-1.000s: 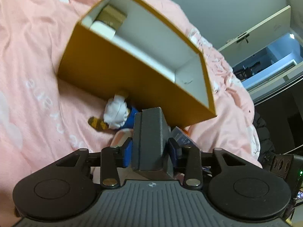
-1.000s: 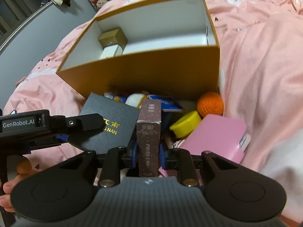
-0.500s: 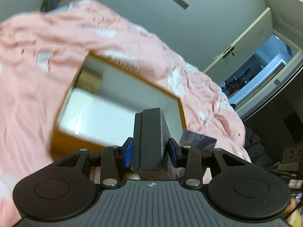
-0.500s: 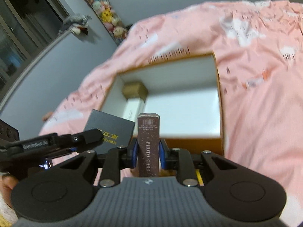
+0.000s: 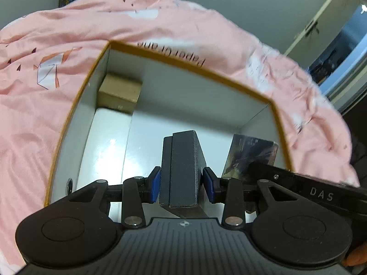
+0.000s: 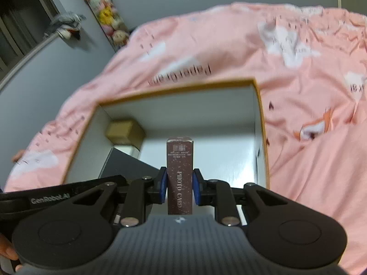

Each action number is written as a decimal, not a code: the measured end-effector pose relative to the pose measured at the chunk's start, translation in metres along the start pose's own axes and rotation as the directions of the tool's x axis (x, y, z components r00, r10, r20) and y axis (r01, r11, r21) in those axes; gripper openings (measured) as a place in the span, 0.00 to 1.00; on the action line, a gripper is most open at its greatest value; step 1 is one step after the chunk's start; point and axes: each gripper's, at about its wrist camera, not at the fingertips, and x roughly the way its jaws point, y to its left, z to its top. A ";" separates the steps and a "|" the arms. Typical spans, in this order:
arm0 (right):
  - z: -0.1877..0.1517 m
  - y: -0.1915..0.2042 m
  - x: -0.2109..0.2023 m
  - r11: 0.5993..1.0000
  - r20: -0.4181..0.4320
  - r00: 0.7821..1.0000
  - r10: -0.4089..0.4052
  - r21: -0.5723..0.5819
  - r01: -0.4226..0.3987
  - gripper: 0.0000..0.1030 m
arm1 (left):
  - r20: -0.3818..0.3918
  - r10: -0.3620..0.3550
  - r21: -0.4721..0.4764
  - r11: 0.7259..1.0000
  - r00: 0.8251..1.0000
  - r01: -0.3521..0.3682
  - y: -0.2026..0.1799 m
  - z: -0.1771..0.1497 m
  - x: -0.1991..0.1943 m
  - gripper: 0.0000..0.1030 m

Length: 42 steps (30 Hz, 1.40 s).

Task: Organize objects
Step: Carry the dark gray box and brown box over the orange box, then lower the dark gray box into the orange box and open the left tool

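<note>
An open orange box with a white inside [image 5: 75, 100] [image 6: 260, 123] lies on the pink bedspread. A small tan box [image 5: 119, 94] [image 6: 125, 130] sits in its far left corner, with a white box [image 6: 128, 150] in front of it. My left gripper [image 5: 181, 184] is shut on a black box [image 5: 181, 167] and holds it over the orange box; the black box shows at lower left in the right wrist view [image 6: 123, 167]. My right gripper [image 6: 177, 188] is shut on a dark maroon photo card box [image 6: 179, 174], also over the orange box; it shows in the left wrist view [image 5: 250, 155].
The pink bedspread [image 5: 45, 45] [image 6: 309, 91] surrounds the orange box on all sides. Grey walls stand behind. A row of plush toys [image 6: 107, 16] hangs on the wall at left. A cupboard door and lit doorway [image 5: 332, 29] are at right.
Both grippers have risen from the loose objects in front of the orange box and moved forward over its open top, each still holding its box.
</note>
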 end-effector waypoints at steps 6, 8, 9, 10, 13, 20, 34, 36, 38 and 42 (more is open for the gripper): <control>-0.005 -0.002 0.025 1.000 -0.056 0.998 -0.014 0.002 0.014 0.23 | -0.082 -0.049 -0.036 0.998 0.995 0.047 0.013 -0.004 0.024 0.42; -0.007 -0.001 0.030 1.000 -0.069 0.998 -0.014 -0.003 0.014 0.23 | -0.102 -0.042 -0.015 0.999 0.994 0.040 0.013 -0.003 0.028 0.43; -0.007 0.000 0.032 1.000 -0.074 0.997 -0.017 -0.005 0.016 0.23 | -0.122 -0.030 0.000 1.000 0.992 0.031 0.013 -0.004 0.031 0.43; -0.006 0.000 0.034 1.000 -0.078 0.997 -0.020 -0.007 0.019 0.23 | -0.138 -0.014 0.013 1.000 0.990 0.015 0.012 -0.004 0.033 0.43; -0.007 0.001 0.038 1.000 -0.084 0.996 -0.027 -0.012 0.026 0.23 | -0.147 0.022 0.041 0.999 0.989 -0.016 0.010 -0.004 0.035 0.44; -0.009 0.003 0.039 0.999 -0.087 0.996 -0.033 -0.012 0.032 0.23 | -0.069 0.154 0.129 0.981 0.986 -0.145 0.010 -0.007 0.022 0.51; -0.008 0.015 0.052 0.999 -0.139 0.989 -0.052 -0.017 0.050 0.23 | 0.154 0.064 0.149 0.985 0.986 -0.088 0.023 0.010 -0.024 0.51; -0.006 0.016 0.057 1.000 -0.160 0.987 -0.027 0.004 0.028 0.23 | 0.168 0.088 0.137 0.984 0.982 -0.112 0.027 0.011 -0.024 0.51; -0.005 0.019 0.062 1.000 -0.181 0.983 0.006 0.031 -0.001 0.23 | 0.173 0.098 0.115 0.986 0.980 -0.119 0.032 0.012 -0.023 0.50; -0.004 0.022 0.069 0.997 -0.196 0.980 0.027 0.071 -0.014 0.24 | 0.161 0.073 0.111 0.990 0.984 -0.091 0.035 0.013 -0.021 0.50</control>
